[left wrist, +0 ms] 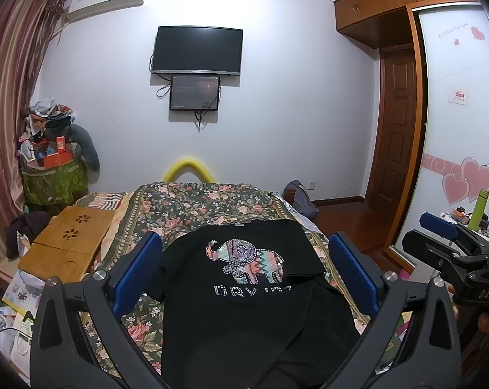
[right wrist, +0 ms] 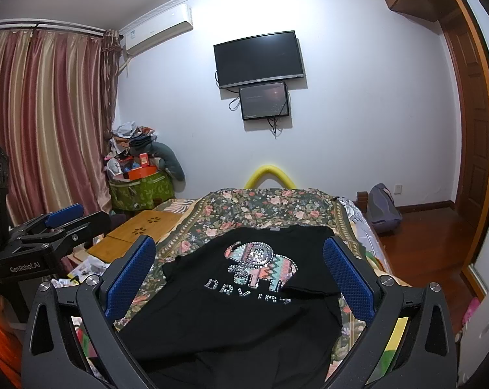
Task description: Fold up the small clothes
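In the left wrist view the left tongs (left wrist: 244,269) stand wide open and hold nothing; between their blue pads lies the black T-shirt (left wrist: 244,311), flat on the bed (left wrist: 192,204), print side up, with one sleeve already turned in on the right; the right tongs (left wrist: 439,227) show at the right edge, and from here I cannot tell how far they are open. The shirt looks light, soft and limp, so it will sag and crease when lifted; I think the hem corners or the shoulder seams are the best places to pinch.

In the right wrist view the right tongs (right wrist: 238,265) are also wide open and empty, above the same shirt; the flowered bedcover (right wrist: 270,204) is soft and uneven; a wooden tray bench (right wrist: 137,230) sits just beside the bed, a television (right wrist: 259,58) hangs on the wall.
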Demonstrator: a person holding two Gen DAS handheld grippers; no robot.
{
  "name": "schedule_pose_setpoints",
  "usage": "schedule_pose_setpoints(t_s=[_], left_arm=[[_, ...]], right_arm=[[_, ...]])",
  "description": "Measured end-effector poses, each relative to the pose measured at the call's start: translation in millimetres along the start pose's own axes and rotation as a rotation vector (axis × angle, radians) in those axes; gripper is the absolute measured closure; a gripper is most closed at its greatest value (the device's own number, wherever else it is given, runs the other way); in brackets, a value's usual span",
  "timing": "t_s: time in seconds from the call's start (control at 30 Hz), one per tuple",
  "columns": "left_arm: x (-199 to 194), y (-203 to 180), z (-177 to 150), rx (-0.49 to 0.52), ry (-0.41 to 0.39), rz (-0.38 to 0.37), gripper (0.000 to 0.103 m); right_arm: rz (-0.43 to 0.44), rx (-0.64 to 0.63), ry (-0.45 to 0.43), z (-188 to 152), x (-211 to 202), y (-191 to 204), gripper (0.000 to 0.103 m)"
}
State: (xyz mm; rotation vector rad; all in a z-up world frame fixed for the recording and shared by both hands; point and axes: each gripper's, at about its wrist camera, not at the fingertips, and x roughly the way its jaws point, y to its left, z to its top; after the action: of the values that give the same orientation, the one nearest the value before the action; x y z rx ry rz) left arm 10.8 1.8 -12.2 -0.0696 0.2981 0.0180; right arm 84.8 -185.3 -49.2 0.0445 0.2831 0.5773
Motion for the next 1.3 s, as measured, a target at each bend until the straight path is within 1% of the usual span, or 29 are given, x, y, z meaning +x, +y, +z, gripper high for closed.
schedule_pose_setpoints(t_s=[1.0,1.3], left_arm=[[4,3,1,-0.005,0.005,0.002,0.000],[15,13,4,-0.008,0.005,0.013,0.000]], right_arm=[[-0.005,0.008,0.011,-2,3,-4,0.000],[-0.011,-0.003,0.034,3,17,-6,0.000]])
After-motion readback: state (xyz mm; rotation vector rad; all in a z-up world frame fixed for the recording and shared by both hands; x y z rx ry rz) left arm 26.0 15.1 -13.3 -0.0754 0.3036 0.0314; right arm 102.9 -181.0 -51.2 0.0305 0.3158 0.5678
